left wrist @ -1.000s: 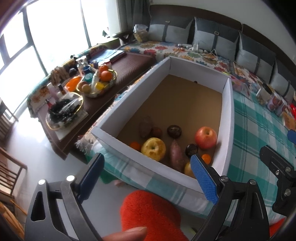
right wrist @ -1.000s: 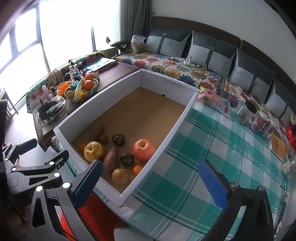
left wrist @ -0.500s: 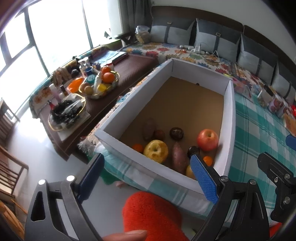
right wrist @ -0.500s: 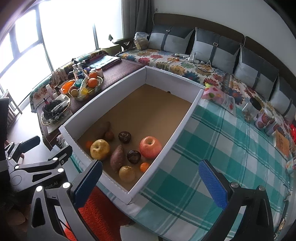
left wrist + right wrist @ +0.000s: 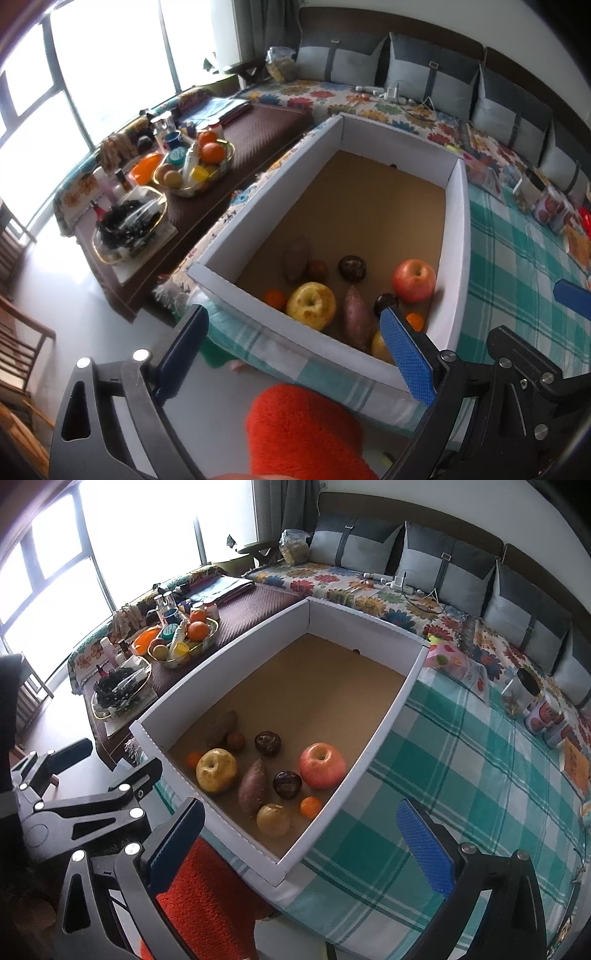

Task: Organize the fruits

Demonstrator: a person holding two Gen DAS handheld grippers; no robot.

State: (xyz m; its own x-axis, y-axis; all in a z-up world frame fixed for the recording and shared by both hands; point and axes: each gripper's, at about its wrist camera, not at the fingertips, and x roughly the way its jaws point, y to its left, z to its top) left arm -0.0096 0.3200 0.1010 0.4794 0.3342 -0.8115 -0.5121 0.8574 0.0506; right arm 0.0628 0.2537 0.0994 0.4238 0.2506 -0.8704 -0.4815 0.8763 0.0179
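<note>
The right tongs (image 5: 299,836) are hovering spread wide and empty over the near corner of the white box (image 5: 384,716), where a red apple (image 5: 322,765), yellow apple (image 5: 216,770) and sweet potato (image 5: 253,785) are lying together.

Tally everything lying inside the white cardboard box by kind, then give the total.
Large apples, one red, one yellow: 2
Brown sweet potatoes: 2
Small orange citrus: 2
Dark round purple fruits: 2
Small reddish-brown fruit: 1
Golden-brown round fruit: 1
Total: 10

left wrist: above box (image 5: 332,354) near corner | right wrist: rightward | shared: box (image 5: 380,723)
</note>
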